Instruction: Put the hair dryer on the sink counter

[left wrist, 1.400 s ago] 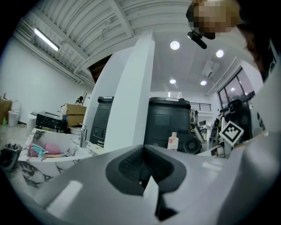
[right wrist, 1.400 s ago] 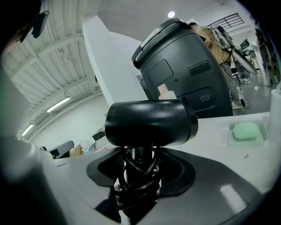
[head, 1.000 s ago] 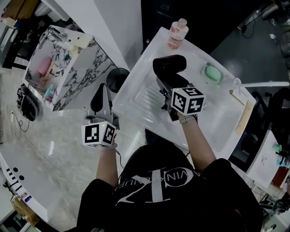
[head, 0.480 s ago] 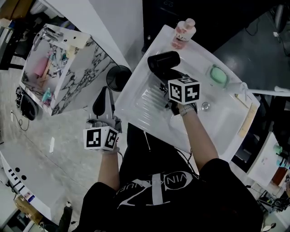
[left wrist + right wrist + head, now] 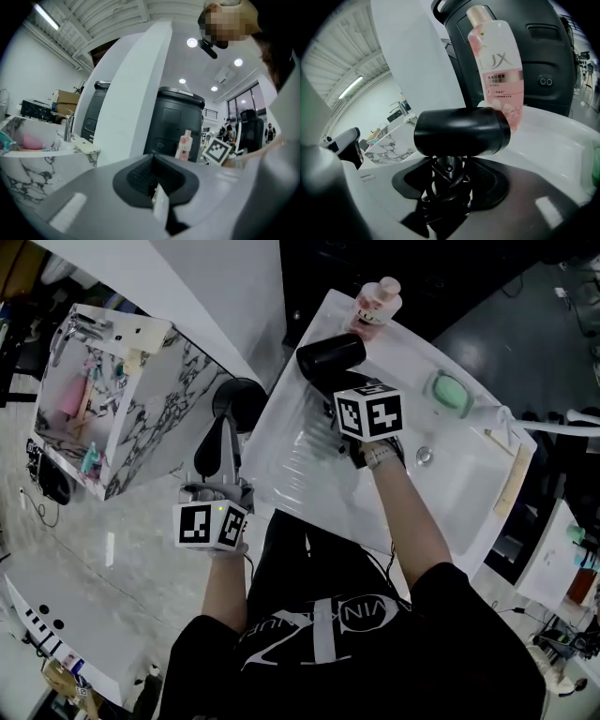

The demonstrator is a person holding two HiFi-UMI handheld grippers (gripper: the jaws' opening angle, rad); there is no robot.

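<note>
**Nearly down, but the bottle stands close**

Just now the right gripper is clamped on the cord-wrapped handle of the hair dryer, holding it just beside the pink bottle, over the sink counter. Lowered carelessly, the barrel could tip that bottle, I'd guess. The left gripper, jaws together and empty, hangs well apart from the bottle.

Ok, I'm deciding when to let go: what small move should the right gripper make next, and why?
Probably ease the hair dryer down onto the sink counter, clear of the pink bottle. The right gripper has its jaws clamped on the handle, and the dryer seems to hang just above the white surface.
</note>
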